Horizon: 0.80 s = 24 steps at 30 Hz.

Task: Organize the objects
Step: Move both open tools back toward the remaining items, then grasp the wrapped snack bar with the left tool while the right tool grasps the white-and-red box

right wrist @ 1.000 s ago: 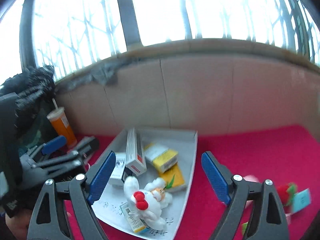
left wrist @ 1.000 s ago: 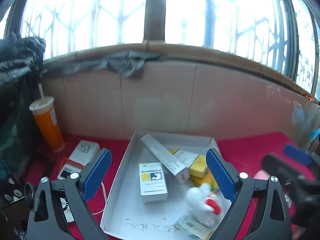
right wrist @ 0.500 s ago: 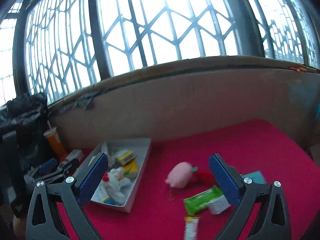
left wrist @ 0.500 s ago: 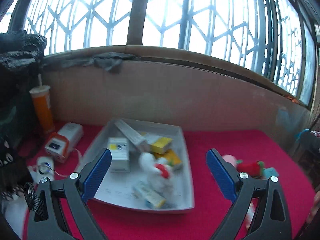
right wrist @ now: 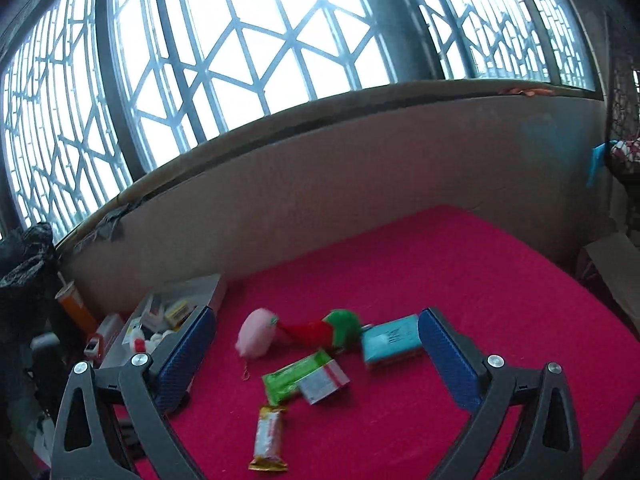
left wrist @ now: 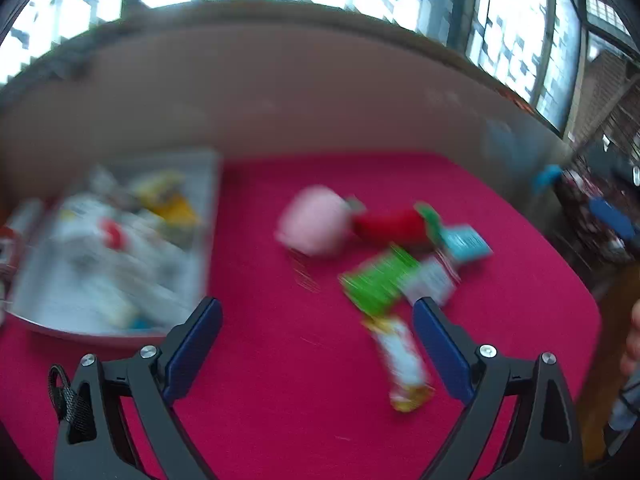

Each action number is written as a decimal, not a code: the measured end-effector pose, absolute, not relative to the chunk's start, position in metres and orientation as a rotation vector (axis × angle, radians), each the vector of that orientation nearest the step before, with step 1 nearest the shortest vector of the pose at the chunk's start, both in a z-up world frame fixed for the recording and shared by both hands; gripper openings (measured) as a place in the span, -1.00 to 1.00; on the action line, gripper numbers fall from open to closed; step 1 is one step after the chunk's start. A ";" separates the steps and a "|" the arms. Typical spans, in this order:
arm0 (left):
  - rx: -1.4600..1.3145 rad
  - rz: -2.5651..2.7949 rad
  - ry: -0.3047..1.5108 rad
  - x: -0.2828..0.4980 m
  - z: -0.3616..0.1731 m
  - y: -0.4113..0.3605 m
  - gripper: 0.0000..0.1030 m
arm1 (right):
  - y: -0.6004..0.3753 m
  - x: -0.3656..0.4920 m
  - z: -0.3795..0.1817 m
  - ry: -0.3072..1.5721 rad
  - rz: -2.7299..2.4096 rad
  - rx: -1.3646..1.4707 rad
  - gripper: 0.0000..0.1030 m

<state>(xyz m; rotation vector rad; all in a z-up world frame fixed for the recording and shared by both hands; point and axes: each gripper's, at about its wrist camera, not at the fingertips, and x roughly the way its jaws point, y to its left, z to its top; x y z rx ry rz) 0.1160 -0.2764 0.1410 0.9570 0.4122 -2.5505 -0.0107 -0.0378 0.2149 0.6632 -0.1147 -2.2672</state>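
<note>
Loose clutter, namely a pink plush ball [right wrist: 256, 337], green packet [right wrist: 294, 376] and teal box [right wrist: 391, 342], sits on the red cloth [right wrist: 460, 280], apparently waiting for the grey tray [right wrist: 208, 286] beside it. Right gripper [right wrist: 316, 354] and left gripper [left wrist: 318, 346] both hang over it tipped downward, jaws wide apart, holding nothing.

Bright lattice windows [right wrist: 256, 52], tan wall [right wrist: 360, 184], red tabletop [right wrist: 440, 264].
</note>
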 end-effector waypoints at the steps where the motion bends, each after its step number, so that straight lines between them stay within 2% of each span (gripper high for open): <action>1: 1.020 -2.560 0.405 0.108 0.129 -0.266 0.85 | -0.035 -0.011 0.206 -0.103 -2.273 0.683 1.00; 4: 1.145 -2.555 0.364 0.095 0.099 -0.244 0.82 | -0.039 -0.015 0.171 -0.044 -2.237 0.777 1.00; 6: 1.198 -2.544 0.378 0.089 0.088 -0.238 0.64 | -0.038 -0.019 0.152 -0.037 -2.229 0.833 0.98; 7: 1.222 -2.537 0.387 0.084 0.085 -0.237 0.64 | -0.038 -0.024 0.147 -0.047 -2.220 0.855 0.98; 11: 1.198 -2.505 0.417 0.074 0.083 -0.242 0.60 | -0.034 -0.038 0.158 -0.043 -2.222 0.823 0.97; 14: 1.239 -2.464 0.438 0.069 0.074 -0.244 0.47 | -0.040 -0.038 0.164 -0.005 -2.200 0.801 0.98; 16: 1.233 -2.460 0.357 0.068 0.071 -0.237 0.39 | -0.051 -0.034 0.159 0.038 -2.176 0.796 0.98; 17: 1.230 -2.456 0.324 0.069 0.070 -0.235 0.24 | -0.060 -0.031 0.155 0.074 -2.164 0.793 0.98; 18: 1.219 -2.457 0.299 0.071 0.071 -0.234 -0.04 | -0.068 -0.030 0.150 0.109 -2.155 0.793 0.97; 19: 1.210 -2.459 0.283 0.074 0.071 -0.235 -0.18 | -0.080 -0.028 0.143 0.158 -2.143 0.799 0.97; 20: 1.210 -2.461 0.278 0.077 0.072 -0.238 -0.43 | -0.089 -0.028 0.138 0.188 -2.130 0.805 0.97; 21: 1.212 -2.460 0.278 0.081 0.072 -0.242 -0.54 | -0.097 -0.028 0.134 0.215 -2.117 0.810 0.97; 24: 1.197 -2.440 0.332 0.098 0.072 -0.256 -0.54 | -0.122 -0.029 0.123 0.300 -2.091 0.802 0.97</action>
